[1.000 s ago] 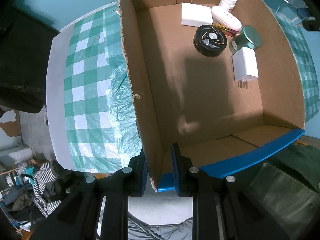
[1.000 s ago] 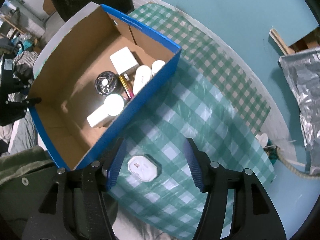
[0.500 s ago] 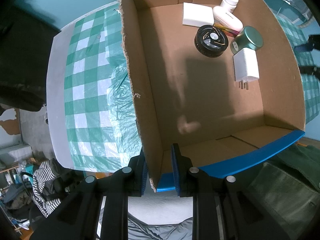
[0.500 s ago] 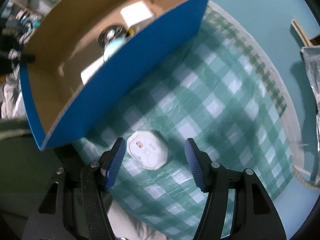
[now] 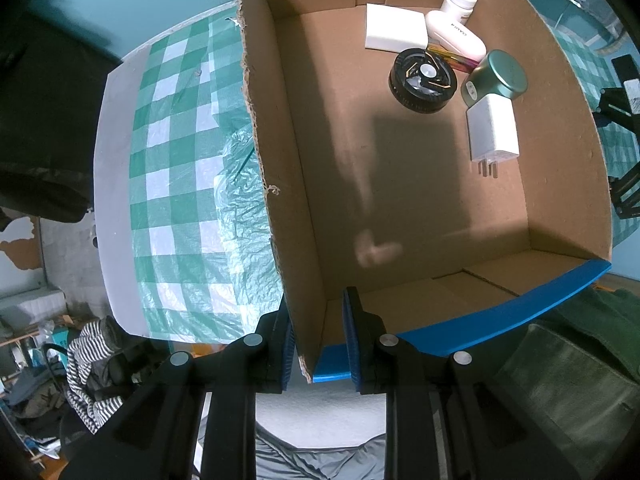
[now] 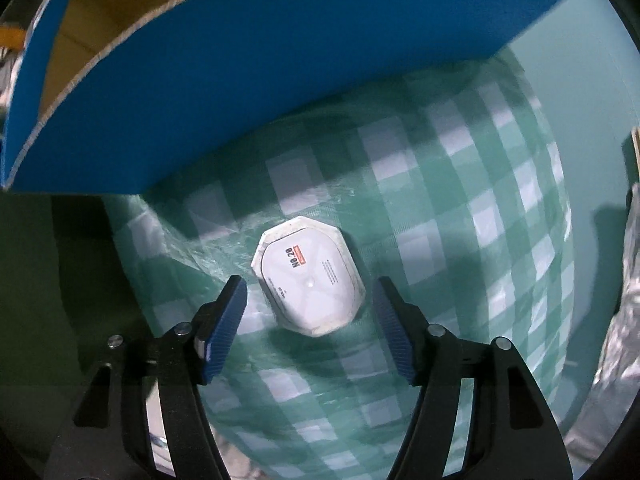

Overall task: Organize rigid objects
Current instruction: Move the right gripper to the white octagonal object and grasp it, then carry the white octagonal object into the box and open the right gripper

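Your left gripper (image 5: 318,344) is clenched on the near corner of the blue-sided cardboard box (image 5: 440,208), one finger outside the ragged brown wall and one inside, low in the left wrist view. Inside, the things crowd the upper right corner: a flat white square box (image 5: 394,32), a white pill bottle (image 5: 459,2), a white oval case (image 5: 454,40), a round black disc (image 5: 423,79), a green round-lidded tin (image 5: 496,78) and a white plug adapter (image 5: 493,132). The lower and left parts of the box floor lie bare.

Your right gripper (image 6: 310,326) is released, its blue pads spread wide on either side of the white octagonal case marked "NO 28" (image 6: 308,278), which lies flat on the green-and-white checked tablecloth (image 6: 480,220) at the centre of the right wrist view. Neither pad touches it; open cloth shows on both flanks. The box's blue outer wall (image 6: 280,80) arcs across the upper frame, near the case but apart from it. At the lower left the cloth drops over the table edge just beside the left finger.
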Motion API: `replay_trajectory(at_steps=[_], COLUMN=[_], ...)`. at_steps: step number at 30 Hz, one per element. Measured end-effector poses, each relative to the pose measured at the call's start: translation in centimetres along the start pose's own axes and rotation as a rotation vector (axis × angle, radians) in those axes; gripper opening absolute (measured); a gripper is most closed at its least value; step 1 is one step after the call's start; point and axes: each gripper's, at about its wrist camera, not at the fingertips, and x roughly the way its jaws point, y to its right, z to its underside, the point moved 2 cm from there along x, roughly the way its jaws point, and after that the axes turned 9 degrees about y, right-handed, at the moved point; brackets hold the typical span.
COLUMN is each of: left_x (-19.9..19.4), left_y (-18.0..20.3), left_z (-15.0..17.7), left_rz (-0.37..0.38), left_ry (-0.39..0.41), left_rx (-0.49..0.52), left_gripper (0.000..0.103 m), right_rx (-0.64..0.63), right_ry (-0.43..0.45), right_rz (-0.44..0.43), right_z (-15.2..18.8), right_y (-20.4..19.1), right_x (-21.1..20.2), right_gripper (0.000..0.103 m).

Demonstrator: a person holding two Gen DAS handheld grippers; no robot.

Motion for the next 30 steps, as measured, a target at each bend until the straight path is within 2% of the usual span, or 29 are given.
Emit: replay_trajectory(at_steps=[6,10,19,21,24,26,30], left_x=[0.0,0.0,0.3,0.4,0.4,0.4,0.5], left_y=[0.0,-0.1,-0.1,-0.1,-0.1,0.0,0.0], left_z=[0.0,0.0,0.0,-0.1,-0.1,-0.1,-0.2], left_rz=[0.001,0.002,0.005,0.005,0.006,0.006,0.006], left_ry=[0.0,0.001,0.0,-0.001,-0.001,-0.001,-0.003], left_rx=[-0.001,-0.004,-0.001,-0.001,-0.002,-0.001,0.003], left_gripper=[0.023,0.023,0.023,0.023,0.023,0.023,0.023], right_rx=[-0.113,-0.065,0.201,0.287,0.464,0.626,0.819], right_ry=[-0.05,-0.059,-0.031,-0.035,-0.041,-0.045,-0.047], right_rz=[0.035,0.018,-0.015,-0.007,-0.01,-0.029,-0.07], right_z=[-0.2,-0.4,-0.6,-0.5,0.1,0.8,2.0], right_y=[-1.3,-1.3,0.5,1.0,2.3,3.5,5.0], right_x=[1.9,2.7,2.5,2.5,2.3,2.3,2.3], right_gripper=[0.066,0.065,0.064,0.061,0.059,0.059,0.059])
